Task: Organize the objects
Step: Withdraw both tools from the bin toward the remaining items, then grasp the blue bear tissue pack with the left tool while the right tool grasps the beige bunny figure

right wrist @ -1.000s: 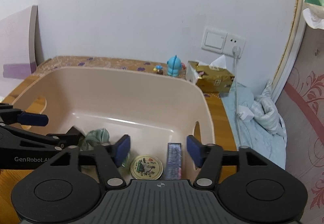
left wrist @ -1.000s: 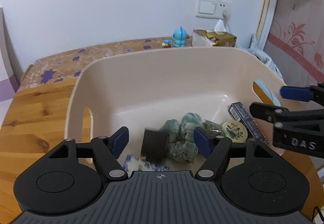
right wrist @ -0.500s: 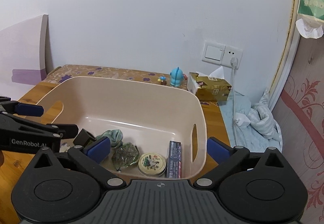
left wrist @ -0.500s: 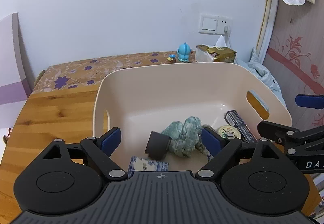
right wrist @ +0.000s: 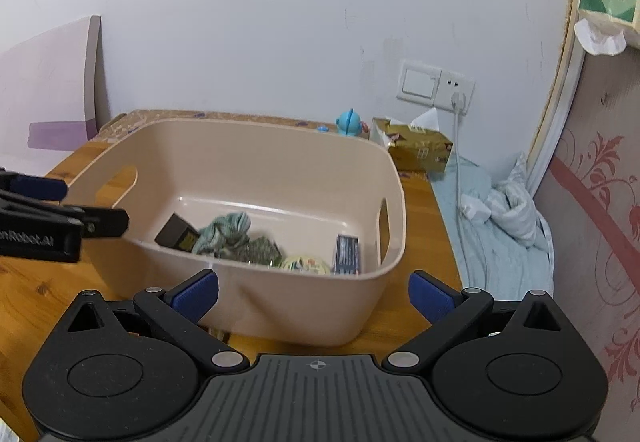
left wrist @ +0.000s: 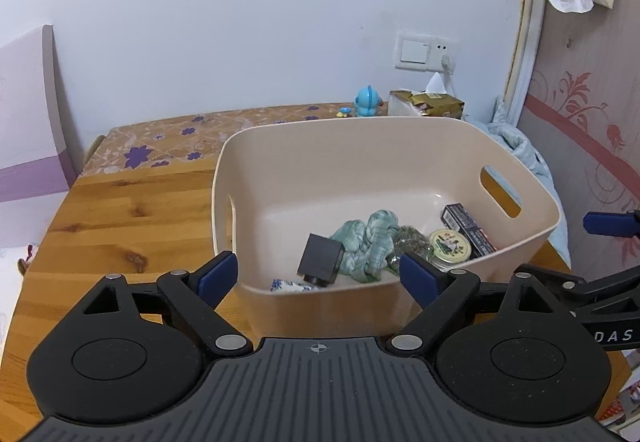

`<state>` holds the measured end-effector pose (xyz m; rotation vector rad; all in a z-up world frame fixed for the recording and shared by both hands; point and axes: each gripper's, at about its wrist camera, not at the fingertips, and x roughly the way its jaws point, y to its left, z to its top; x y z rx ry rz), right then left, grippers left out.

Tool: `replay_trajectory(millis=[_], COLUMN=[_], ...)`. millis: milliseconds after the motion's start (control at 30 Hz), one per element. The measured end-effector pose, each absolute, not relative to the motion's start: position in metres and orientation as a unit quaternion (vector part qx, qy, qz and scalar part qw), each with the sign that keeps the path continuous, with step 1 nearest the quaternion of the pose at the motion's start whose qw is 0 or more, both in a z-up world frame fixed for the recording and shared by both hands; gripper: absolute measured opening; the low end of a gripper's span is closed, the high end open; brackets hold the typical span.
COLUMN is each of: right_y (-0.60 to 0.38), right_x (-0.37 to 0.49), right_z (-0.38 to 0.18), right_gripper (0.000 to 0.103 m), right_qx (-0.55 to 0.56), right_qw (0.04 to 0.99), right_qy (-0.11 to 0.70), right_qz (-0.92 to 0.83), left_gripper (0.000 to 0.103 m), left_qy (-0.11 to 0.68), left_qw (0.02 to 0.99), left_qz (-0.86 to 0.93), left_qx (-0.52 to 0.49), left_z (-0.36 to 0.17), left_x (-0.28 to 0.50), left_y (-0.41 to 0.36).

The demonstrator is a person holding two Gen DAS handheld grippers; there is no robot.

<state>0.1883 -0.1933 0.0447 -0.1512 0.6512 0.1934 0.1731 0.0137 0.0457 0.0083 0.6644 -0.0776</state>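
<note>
The beige plastic bin [left wrist: 384, 162] sits mid-frame on the wooden table [left wrist: 132, 210], and its load lies bunched toward the lower right of its floor: a black box [left wrist: 320, 259], a crumpled green cloth [left wrist: 366, 238], a round tin [left wrist: 450, 244] and a dark flat carton [left wrist: 468, 226] against the wall. The cloth is soft and light — pinch a raised fold. The tin looks smooth and likely slippery; take it across the rim. The box is stiff, best gripped on flat sides. Left gripper [left wrist: 318, 278] and right gripper [right wrist: 314, 292] both hover before the near wall, fingers spread wide, holding nothing.
</note>
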Motion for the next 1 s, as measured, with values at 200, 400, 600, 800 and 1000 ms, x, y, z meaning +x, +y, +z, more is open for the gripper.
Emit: replay_trajectory(millis=[200,400,600,800,1000], right_y=[-0.194,-0.194,-0.193,-0.192,-0.185], right_x=[0.181,0.179,0.183,0.186,0.190], right_z=[0.039,0.027,0.009,-0.009,-0.027], right_gripper=[0.103,0.103,0.103,0.103,0.103], right_qx=[-0.082,-0.084,-0.083,-0.084,-0.092], right_qw=[0.936,0.931,0.922,0.913,0.905], right_qy=[0.329,0.342,0.366,0.387,0.403], right_qz=[0.096,0.096,0.095,0.096,0.102], left_gripper=[0.090,0.090,0.090,0.090,0.090], left_qy=[0.332,0.350,0.382,0.407,0.429], left_qw=[0.943,0.936,0.923,0.912,0.901], left_qz=[-0.038,-0.037,-0.043,-0.048,-0.055], left_qx=[0.002,0.005,0.011,0.013,0.012], left_z=[0.044,0.031,0.007,-0.014,-0.028], left_x=[0.163,0.161,0.165,0.170,0.170], left_y=[0.016,0.017,0.015,0.012,0.010])
